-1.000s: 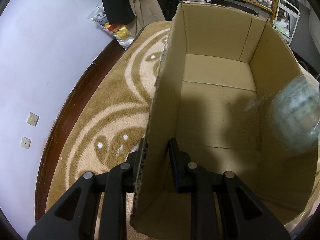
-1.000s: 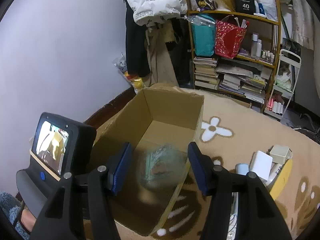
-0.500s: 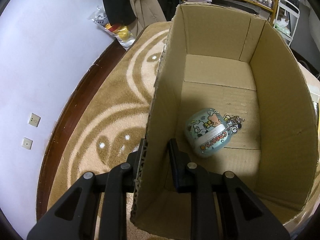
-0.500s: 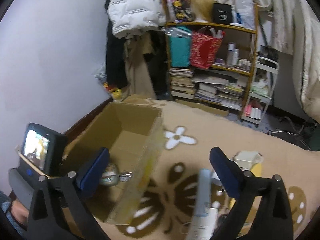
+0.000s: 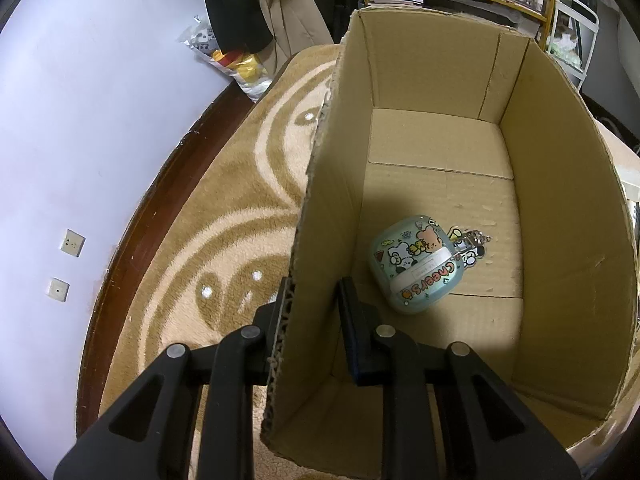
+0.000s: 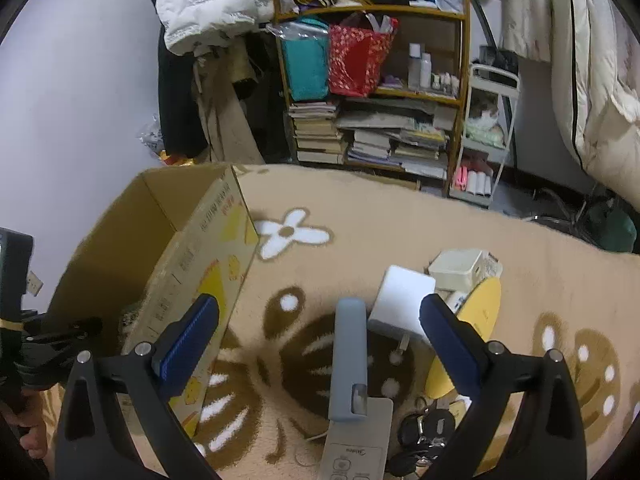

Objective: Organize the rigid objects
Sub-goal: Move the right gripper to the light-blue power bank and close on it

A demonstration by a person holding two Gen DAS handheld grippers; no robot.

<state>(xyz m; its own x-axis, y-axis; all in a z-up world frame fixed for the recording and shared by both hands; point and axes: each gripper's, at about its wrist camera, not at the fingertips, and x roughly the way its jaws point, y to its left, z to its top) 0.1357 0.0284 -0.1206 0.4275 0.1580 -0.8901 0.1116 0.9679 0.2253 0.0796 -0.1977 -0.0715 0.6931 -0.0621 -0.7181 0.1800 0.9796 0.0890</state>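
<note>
A pale lilac wall fills nine o'clock, a tan swirl-patterned carpet spreads below — at twelve o'clock, a cluttered wooden bookshelf beside hanging coats.

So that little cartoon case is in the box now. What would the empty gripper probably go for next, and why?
Probably lower the right gripper onto the grey-blue stick-shaped object. Its jaws are open and empty, and that object lies on the rug right between them. The left gripper is clamped on the cardboard box wall, holding it ready, with only the cartoon case inside.
</note>
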